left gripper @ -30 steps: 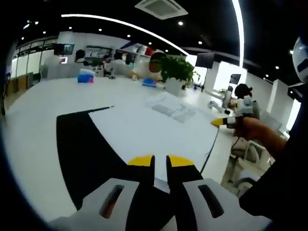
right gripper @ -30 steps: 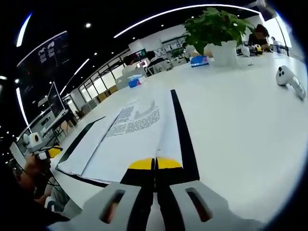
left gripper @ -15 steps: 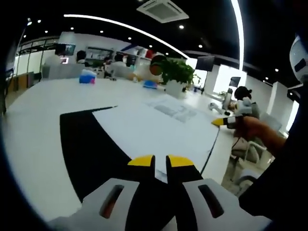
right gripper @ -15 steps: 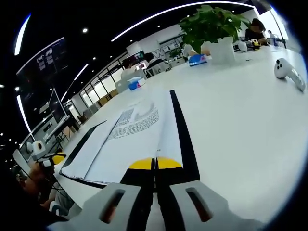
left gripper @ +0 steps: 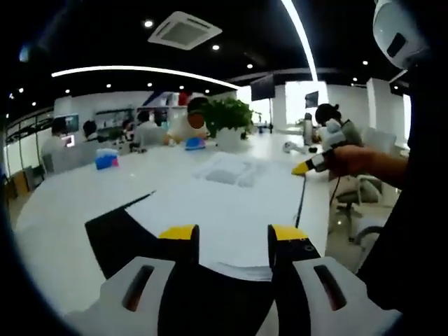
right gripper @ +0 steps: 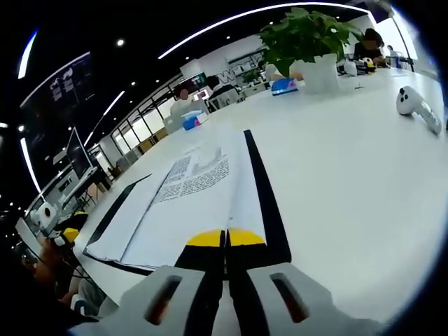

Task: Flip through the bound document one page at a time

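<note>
the right gripper (right gripper: 225,238) is seen with its yellow-tipped jaws pressed together on the near edge of a white page (right gripper: 203,210), apparently pinching that sheet so it can be lifted and turned; whether one sheet or several are caught cannot be told. the left gripper (left gripper: 233,234) is held with its jaws spread apart, nothing between them, poised just over the near edge of the bound document (left gripper: 224,210), probably in readiness to steady the stack or receive the turned page. the document lies open and flat on the white table (right gripper: 350,154), its black cover (left gripper: 119,234) exposed at the left. farther off, a potted plant (right gripper: 308,42) and a white controller (right gripper: 416,108) are placed well apart from the pages.
</note>
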Motion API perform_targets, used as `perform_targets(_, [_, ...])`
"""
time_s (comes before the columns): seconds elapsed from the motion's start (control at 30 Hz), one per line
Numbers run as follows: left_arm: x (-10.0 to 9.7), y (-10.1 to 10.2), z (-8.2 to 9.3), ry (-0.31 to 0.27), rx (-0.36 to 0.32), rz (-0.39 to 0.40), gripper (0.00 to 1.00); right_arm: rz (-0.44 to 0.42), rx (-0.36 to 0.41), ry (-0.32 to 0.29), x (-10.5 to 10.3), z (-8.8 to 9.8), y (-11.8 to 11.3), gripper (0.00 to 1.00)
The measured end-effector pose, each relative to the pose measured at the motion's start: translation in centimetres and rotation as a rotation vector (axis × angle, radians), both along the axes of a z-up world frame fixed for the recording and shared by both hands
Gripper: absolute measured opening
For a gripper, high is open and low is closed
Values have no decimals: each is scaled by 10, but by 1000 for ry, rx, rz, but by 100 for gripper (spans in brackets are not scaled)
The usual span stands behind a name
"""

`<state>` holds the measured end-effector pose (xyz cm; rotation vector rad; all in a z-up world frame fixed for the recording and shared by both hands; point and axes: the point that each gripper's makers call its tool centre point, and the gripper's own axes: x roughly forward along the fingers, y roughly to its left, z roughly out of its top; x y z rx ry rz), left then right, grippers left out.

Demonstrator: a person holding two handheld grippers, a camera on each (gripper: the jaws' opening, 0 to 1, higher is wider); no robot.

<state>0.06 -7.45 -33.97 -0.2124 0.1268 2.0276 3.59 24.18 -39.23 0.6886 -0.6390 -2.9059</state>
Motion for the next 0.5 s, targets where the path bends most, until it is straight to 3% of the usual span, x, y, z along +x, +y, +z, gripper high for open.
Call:
perform_targets(0.1, [-3,-7,-3,-37,25,18,41,-16,4,2,1,1,0,2])
perform_targets(0.27, [-5,-17,-6,-25,-3,23,38,-31,11,2,2,2,-2,2])
perform_targets(0.5, [-6,-22,-6,-27,22,17,38,-48,45,-1,2,10,-2,2])
